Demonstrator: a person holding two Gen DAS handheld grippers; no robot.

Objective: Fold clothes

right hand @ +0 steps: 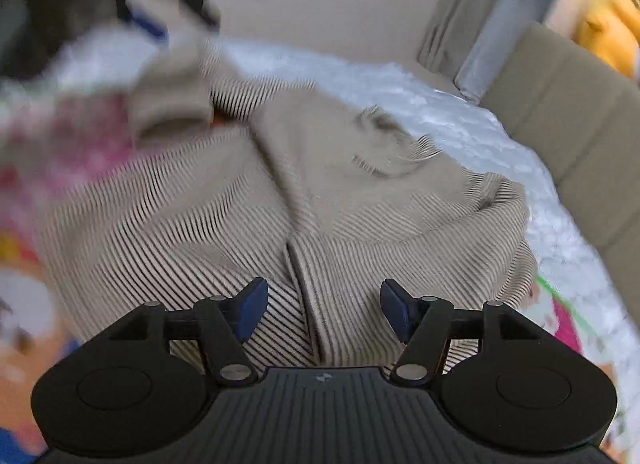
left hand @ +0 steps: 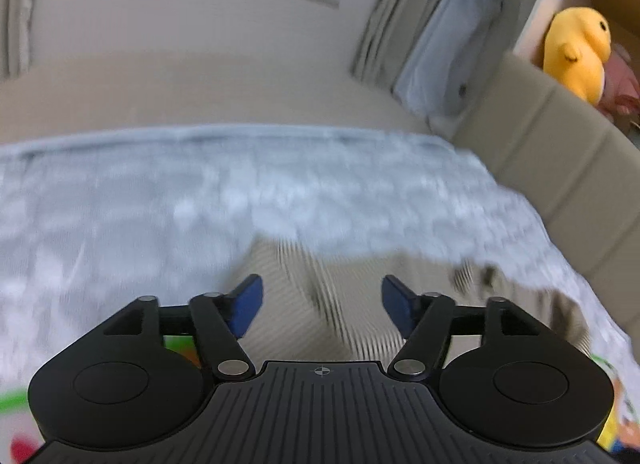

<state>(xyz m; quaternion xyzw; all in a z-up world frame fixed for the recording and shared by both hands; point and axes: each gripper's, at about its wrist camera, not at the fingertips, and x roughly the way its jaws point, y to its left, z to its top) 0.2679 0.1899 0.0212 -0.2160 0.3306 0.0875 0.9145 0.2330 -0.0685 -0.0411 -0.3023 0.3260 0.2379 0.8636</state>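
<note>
A pale blue-grey fleecy blanket (right hand: 460, 119) covered the bed, carrying a crumpled beige striped knit garment (right hand: 320, 191) awaiting folding; right gripper (right hand: 324, 310) and left gripper (left hand: 322, 306) hovered spread and empty above it.

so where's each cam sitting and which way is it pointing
Left wrist: rides on the left gripper, looking forward and down along its open blue fingers at the striped beige garment lying on a pale blue bedspread; only the gripper shows.
Right wrist: rides on the right gripper, jaws open, aimed down at the same garment, spread and rumpled; only the gripper shows clearly.
Shared: garment, bedspread, padded beige headboard and yellow plush toy at right.
</note>
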